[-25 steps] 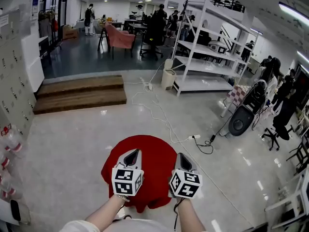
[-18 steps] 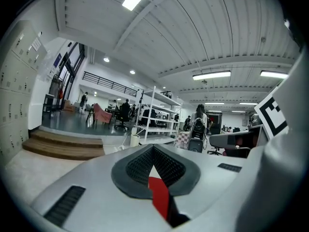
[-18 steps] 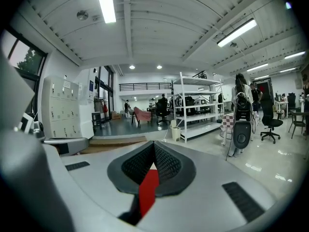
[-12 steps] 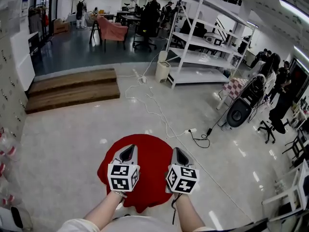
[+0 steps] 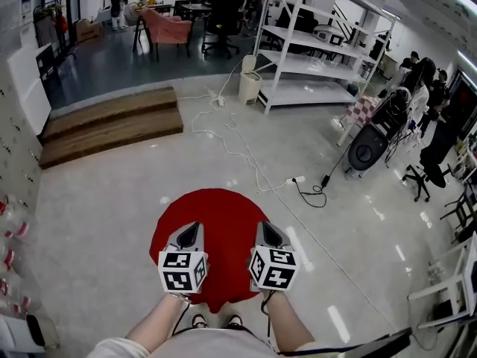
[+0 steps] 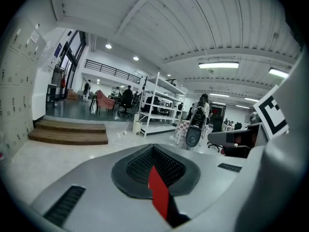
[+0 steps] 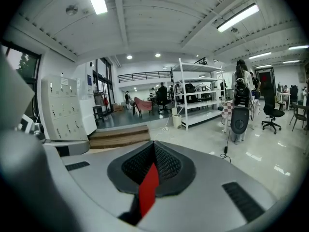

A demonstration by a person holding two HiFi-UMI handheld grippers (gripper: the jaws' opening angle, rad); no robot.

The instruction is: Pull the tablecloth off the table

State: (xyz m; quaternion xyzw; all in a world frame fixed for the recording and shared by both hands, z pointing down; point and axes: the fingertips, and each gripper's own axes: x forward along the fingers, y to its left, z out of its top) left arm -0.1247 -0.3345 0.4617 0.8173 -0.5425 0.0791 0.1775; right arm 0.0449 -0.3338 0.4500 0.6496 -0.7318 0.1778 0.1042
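Red tablecloth (image 5: 220,211) draped over what is presumably a small round table, hidden beneath. Left gripper (image 5: 188,233) and right gripper (image 5: 265,231) each clamped on a thin fold near its front edge. Risk ahead: cloth slipping from so slight a bite under an uneven tug.

Head view looks steeply down; both gripper views face the shelving (image 5: 313,66).
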